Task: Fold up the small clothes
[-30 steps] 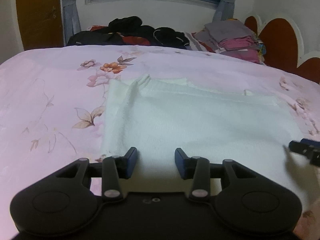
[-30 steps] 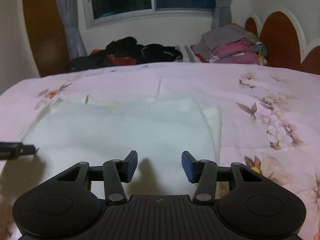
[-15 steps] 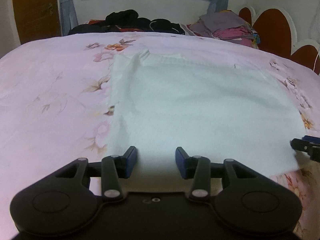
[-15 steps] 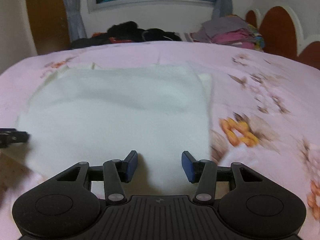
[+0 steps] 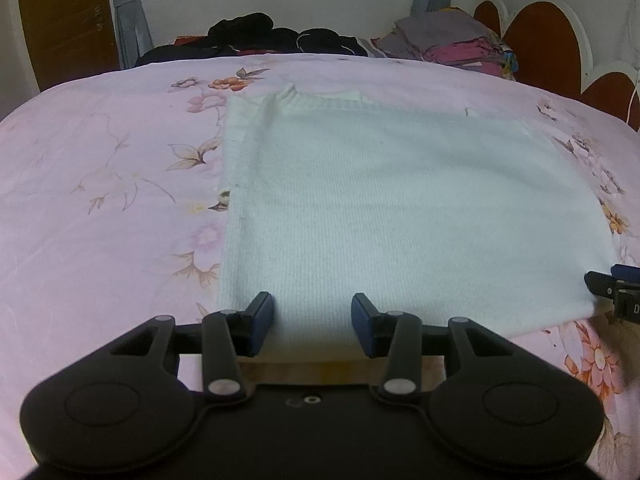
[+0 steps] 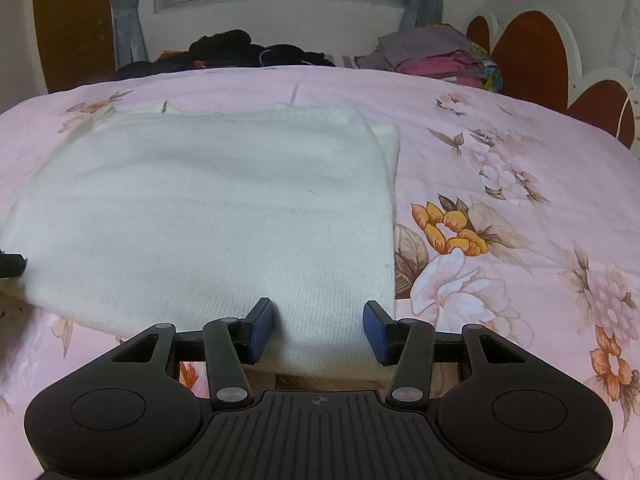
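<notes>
A white knit garment (image 5: 400, 200) lies flat on the pink floral bedsheet (image 5: 100, 200), with a folded-in sleeve along its left side. My left gripper (image 5: 313, 314) stands open over the near hem by the left corner; the cloth lies between its blue pads without being pinched. In the right wrist view the same garment (image 6: 220, 208) fills the left half. My right gripper (image 6: 319, 322) is open over the near hem by the right corner. Each view catches the other gripper's tip at the hem: the right one (image 5: 612, 292), the left one (image 6: 12, 264).
Dark clothes (image 5: 256, 36) are heaped at the far edge of the bed. A stack of folded grey and pink clothes (image 5: 452, 40) sits at the far right by the brown scalloped headboard (image 5: 544, 40). Window, curtains and a wooden door (image 5: 64, 16) stand behind.
Both grippers have drawn back from over the garment's middle to its near hem and dipped a little. The hem and the bare sheet below it have come into view. Jaws unchanged.
</notes>
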Available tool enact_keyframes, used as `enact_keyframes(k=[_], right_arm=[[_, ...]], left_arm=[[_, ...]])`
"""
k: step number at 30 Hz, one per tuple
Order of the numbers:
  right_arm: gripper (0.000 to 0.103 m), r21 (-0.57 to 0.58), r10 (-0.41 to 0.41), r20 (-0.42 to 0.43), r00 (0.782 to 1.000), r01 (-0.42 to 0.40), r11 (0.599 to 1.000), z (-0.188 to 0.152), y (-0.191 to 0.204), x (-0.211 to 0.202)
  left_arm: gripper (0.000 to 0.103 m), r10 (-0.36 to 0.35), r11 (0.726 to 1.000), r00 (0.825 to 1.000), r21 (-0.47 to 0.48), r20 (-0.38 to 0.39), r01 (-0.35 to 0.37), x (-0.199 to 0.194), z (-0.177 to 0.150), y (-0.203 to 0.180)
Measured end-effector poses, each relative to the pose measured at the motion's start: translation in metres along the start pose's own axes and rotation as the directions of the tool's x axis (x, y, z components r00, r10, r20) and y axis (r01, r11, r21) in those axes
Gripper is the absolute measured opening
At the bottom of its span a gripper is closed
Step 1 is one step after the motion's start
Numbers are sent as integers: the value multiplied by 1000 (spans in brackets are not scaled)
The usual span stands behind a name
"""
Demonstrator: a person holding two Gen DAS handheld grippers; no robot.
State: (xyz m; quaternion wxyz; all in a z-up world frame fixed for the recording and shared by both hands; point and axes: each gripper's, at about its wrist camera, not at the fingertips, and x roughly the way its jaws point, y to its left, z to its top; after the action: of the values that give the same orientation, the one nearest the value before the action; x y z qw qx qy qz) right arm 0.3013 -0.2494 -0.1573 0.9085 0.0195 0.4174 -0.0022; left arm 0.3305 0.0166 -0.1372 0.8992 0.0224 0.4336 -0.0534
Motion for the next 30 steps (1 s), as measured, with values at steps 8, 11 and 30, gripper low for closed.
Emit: enact_keyframes(k=[8, 11, 30], right_arm=[[49, 6, 18, -42, 999, -18, 1000, 7, -3, 2], [51, -3, 45, -52, 998, -45, 999, 9, -6, 1], [51, -73, 270, 69, 960, -265, 961, 60, 44, 7]], left_arm=[[44, 9, 1000, 1000, -4, -5, -9, 1, 2, -3], [46, 14, 1000, 1000, 3, -14, -14, 1, 4, -5], [49, 48, 986, 997, -165, 65, -37, -9, 34, -7]])
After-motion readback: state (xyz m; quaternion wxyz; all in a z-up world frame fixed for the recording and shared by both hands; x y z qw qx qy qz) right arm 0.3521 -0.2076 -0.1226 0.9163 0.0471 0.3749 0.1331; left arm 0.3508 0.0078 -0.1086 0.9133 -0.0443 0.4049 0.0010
